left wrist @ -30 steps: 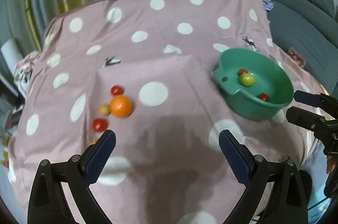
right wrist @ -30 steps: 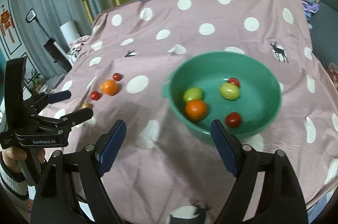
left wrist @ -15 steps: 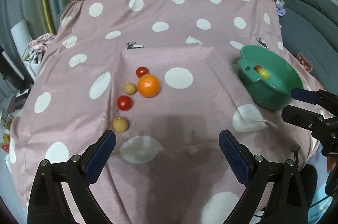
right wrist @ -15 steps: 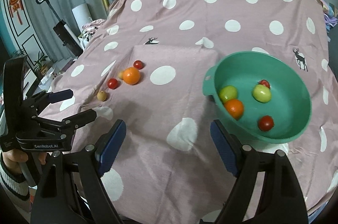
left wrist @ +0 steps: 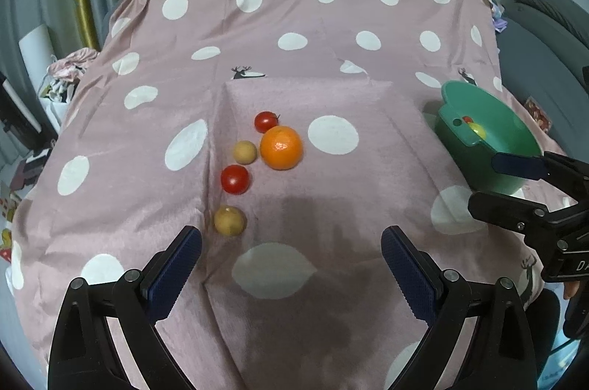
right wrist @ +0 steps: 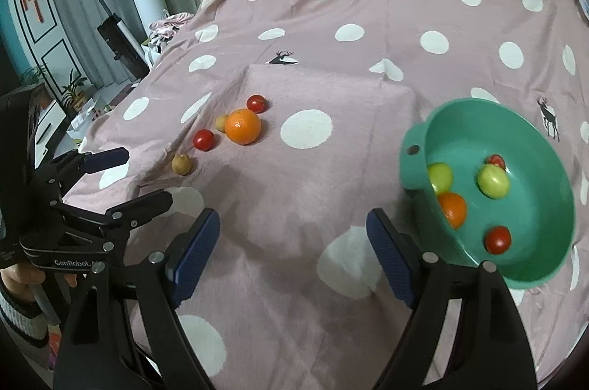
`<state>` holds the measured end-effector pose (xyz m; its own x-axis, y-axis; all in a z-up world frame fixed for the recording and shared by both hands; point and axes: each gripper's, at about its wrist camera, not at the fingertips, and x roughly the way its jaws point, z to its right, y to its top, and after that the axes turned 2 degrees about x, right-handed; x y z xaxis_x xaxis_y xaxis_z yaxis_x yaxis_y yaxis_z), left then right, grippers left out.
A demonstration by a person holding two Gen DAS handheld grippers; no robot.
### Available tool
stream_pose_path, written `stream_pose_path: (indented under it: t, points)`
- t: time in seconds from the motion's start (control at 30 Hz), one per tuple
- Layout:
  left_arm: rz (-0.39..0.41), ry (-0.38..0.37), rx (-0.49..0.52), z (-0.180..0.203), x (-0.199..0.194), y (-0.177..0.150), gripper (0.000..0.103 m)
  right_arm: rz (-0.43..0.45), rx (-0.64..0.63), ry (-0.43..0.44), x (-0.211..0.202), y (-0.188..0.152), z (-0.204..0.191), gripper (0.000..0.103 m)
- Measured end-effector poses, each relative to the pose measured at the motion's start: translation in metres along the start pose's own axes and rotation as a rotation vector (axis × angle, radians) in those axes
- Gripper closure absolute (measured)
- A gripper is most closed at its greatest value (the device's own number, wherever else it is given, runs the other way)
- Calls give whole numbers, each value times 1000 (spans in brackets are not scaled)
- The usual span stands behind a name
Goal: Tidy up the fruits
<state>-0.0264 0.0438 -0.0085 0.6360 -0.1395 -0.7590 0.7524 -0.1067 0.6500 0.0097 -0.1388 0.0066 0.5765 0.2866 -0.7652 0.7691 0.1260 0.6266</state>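
Observation:
On the pink dotted cloth (left wrist: pixel 331 77) lies a loose cluster: an orange (left wrist: pixel 281 147) (right wrist: pixel 243 126), two red tomatoes (left wrist: pixel 235 179) (left wrist: pixel 265 121) and two small tan fruits (left wrist: pixel 229 220) (left wrist: pixel 244 152). A green bowl (left wrist: pixel 508 139) (right wrist: pixel 533 139) at the right holds two green fruits (right wrist: pixel 493 181), an orange (right wrist: pixel 452 208) and two red tomatoes (right wrist: pixel 497 240). My left gripper (left wrist: pixel 291 261) stands open just short of the cluster, with the near tan fruit beside its left fingertip. My right gripper (right wrist: pixel 292 242) is open over bare cloth, left of the bowl. Each gripper shows in the other's view.
The cloth drapes over a raised, bed-like surface that falls away at its edges. Curtains hang behind. A grey sofa (left wrist: pixel 545 21) stands at the right; a vacuum (right wrist: pixel 117 36), a white cylinder (right wrist: pixel 149 3) and clutter stand at the left. A hand (right wrist: pixel 22 279) holds the left gripper.
Both grippers have shifted left across the cloth. The loose fruit has come to the middle of the left wrist view, and the bowl has slid to the right edge of both views.

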Motion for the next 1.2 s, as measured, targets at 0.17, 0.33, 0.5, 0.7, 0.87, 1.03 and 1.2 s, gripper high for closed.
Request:
stream_pose_path:
  t: [0.17, 0.33, 0.5, 0.7, 0.87, 1.03, 1.2]
  points:
    - [-1, -17, 3, -6, 8, 7, 5, -14, -10, 4, 13, 8, -2, 20]
    - [1, -97, -9, -13, 13, 16, 5, -28, -23, 12, 28, 16, -4, 20]
    - [0, -283, -107, -35, 21, 30, 5, -32, -36, 32, 43, 23, -8, 20]
    - [0, -263, -108, -48, 35, 39, 5, -47, -56, 78, 66, 33, -15, 21]
    - [-25, -293, -99, -54, 49, 49, 6, -66, -71, 117, 86, 43, -19, 21]
    - [-48, -314, -95, -59, 66, 63, 20, -102, -78, 180, 108, 53, -24, 26]
    - [-90, -327, -98, -60, 88, 72, 26, -132, -64, 222, 127, 60, -26, 31]
